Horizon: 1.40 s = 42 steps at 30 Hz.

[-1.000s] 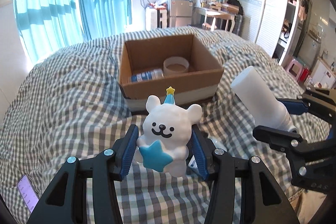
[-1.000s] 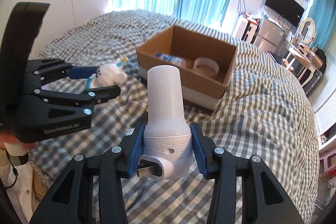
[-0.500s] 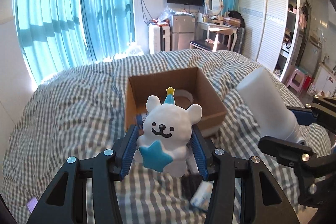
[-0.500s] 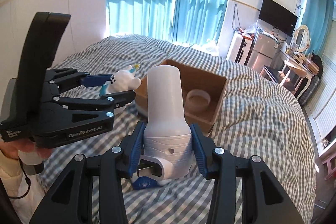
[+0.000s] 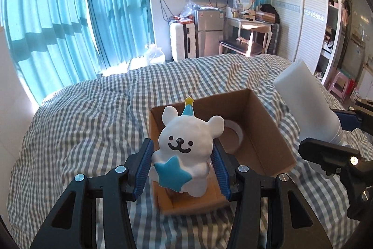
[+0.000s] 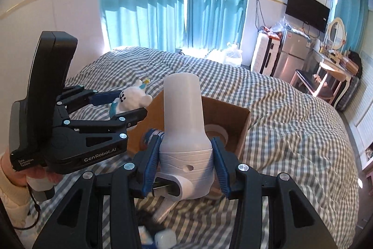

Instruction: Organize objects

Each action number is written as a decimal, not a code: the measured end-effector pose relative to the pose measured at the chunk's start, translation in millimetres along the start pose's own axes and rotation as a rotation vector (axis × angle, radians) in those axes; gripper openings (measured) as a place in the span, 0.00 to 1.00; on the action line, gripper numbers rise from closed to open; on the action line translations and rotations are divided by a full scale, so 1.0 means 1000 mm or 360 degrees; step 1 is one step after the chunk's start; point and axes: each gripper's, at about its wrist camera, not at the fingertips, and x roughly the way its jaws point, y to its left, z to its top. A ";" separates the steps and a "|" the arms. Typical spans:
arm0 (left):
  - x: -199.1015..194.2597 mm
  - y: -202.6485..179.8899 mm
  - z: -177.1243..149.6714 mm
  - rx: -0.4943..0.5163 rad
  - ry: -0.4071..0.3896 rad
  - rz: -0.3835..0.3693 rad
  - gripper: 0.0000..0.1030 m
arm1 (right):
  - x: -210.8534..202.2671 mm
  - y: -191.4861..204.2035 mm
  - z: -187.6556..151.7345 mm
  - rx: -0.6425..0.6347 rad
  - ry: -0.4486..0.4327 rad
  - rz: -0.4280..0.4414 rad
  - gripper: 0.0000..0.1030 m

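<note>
We're mid-carry, both loads at the cardboard box (image 5: 268, 132) on the checked bed (image 5: 81, 132). Left tool (image 5: 184, 169) is clamped on the white bear figurine (image 5: 186, 144), held over the box's near end. Right tool (image 6: 184, 169) is clamped on the white bottle-shaped device (image 6: 184, 123), just short of the box's near wall. A tape roll (image 5: 235, 134) already lies inside. Next, in our judgement: lower each into free floor space clear of the roll, then release.
</note>
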 end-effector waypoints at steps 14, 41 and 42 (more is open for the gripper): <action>0.104 -0.003 0.005 0.0149 0.0163 -0.0095 0.49 | 0.097 -0.037 0.003 -0.0009 0.0191 0.0019 0.42; 0.078 -0.006 0.001 0.0146 0.0194 -0.0093 0.83 | 0.044 -0.065 0.002 0.0165 0.0034 -0.0027 0.62; 0.066 -0.006 0.003 0.0130 0.0170 -0.0087 0.83 | 0.035 -0.064 0.003 0.0163 0.0015 -0.0035 0.64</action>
